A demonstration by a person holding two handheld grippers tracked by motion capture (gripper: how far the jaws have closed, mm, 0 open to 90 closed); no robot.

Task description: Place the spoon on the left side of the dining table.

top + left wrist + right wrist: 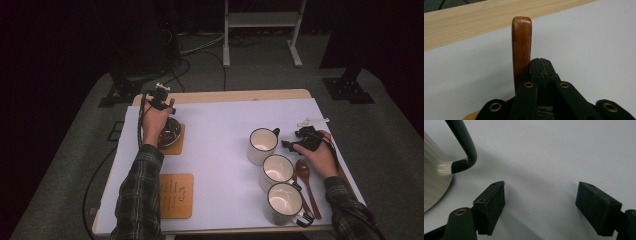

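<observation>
My left gripper (161, 96) is held above a dark bowl (172, 131) that sits on a wooden coaster (178, 144) at the table's left. Its jaws are shut (540, 62). A brown wooden handle (521, 47) rises along their left side, touching them and not between them; its lower end is hidden. My right gripper (288, 145) rests low on the white sheet beside the farthest white mug (262, 145). It is open (540, 195) with nothing between its pads, and the mug's dark handle (466, 147) curves at the upper left.
Two more white mugs (277, 170) (284, 202) stand in a row toward the front right, with wooden spoons (303, 175) lying beside them. A second wooden coaster (176, 195) lies at the front left. The bare wooden table edge (474, 22) runs just beyond the left gripper.
</observation>
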